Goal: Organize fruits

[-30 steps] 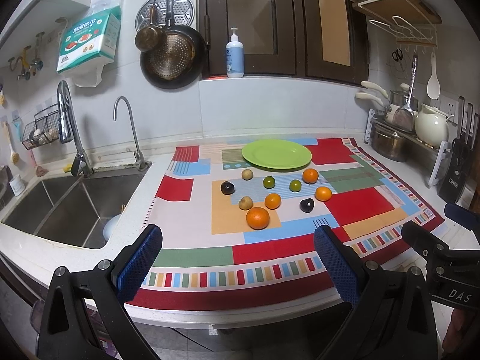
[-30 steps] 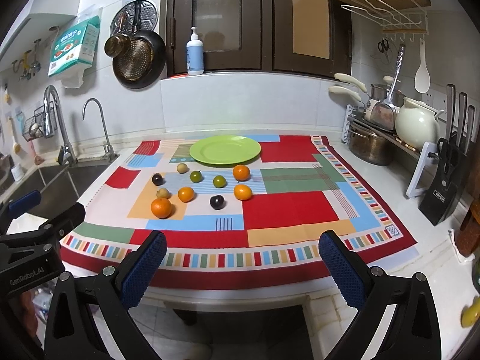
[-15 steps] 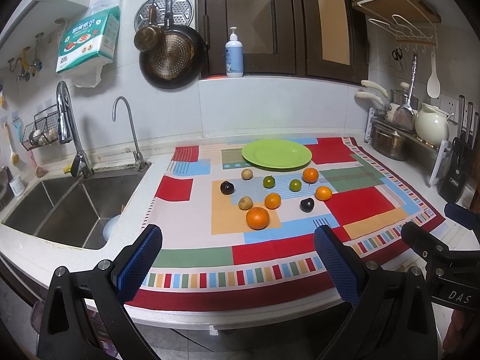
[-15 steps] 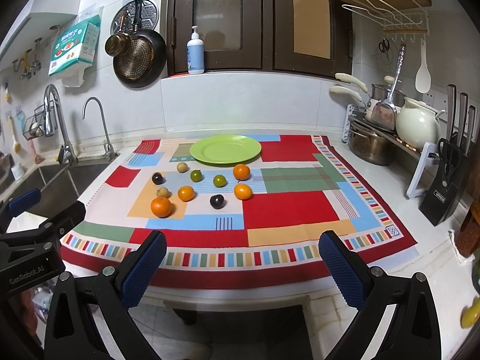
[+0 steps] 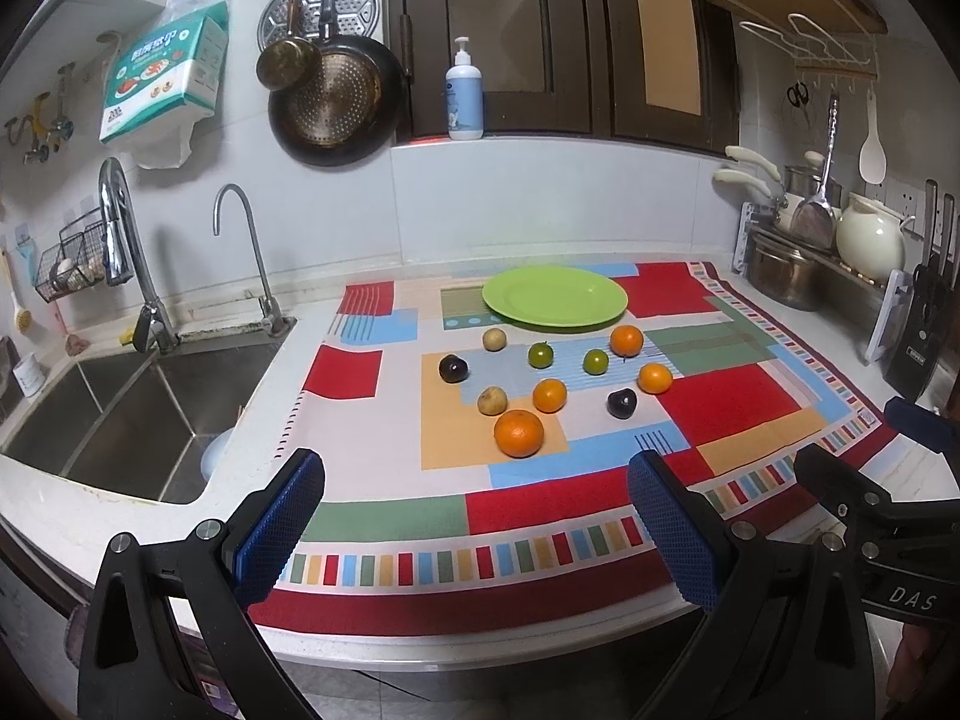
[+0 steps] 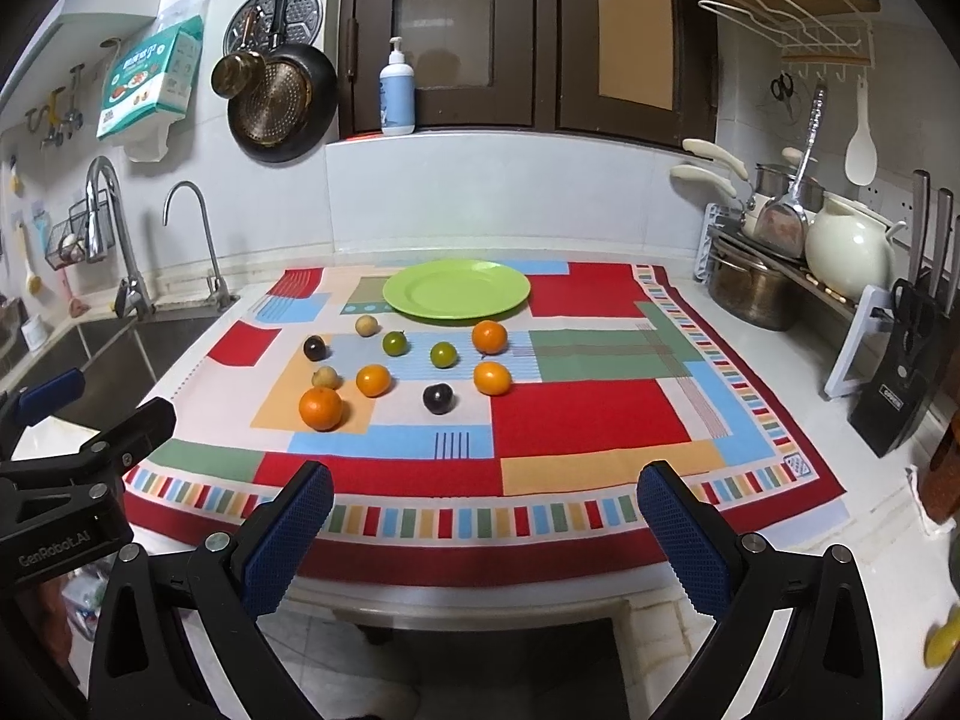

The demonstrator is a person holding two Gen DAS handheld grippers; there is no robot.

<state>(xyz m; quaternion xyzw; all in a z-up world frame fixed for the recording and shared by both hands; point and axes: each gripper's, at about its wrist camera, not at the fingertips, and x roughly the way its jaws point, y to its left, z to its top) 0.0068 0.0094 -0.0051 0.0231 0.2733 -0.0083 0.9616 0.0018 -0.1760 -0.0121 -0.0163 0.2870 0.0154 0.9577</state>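
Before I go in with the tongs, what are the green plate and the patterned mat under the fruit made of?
The green plate looks like plastic or melamine: uniform lime colour, soft sheen, thin rim. I cannot rule out glazed ceramic. The patterned mat looks like woven or felt-like cloth: matte, printed colour blocks, lying flat and draping slightly over the counter edge.

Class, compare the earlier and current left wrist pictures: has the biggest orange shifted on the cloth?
No. The biggest orange sits at the same corner of the cloth's tan patch as before, just nearer than the small tan fruit.

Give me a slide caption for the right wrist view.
Open right claw faces ten fruits beside an empty green plate.
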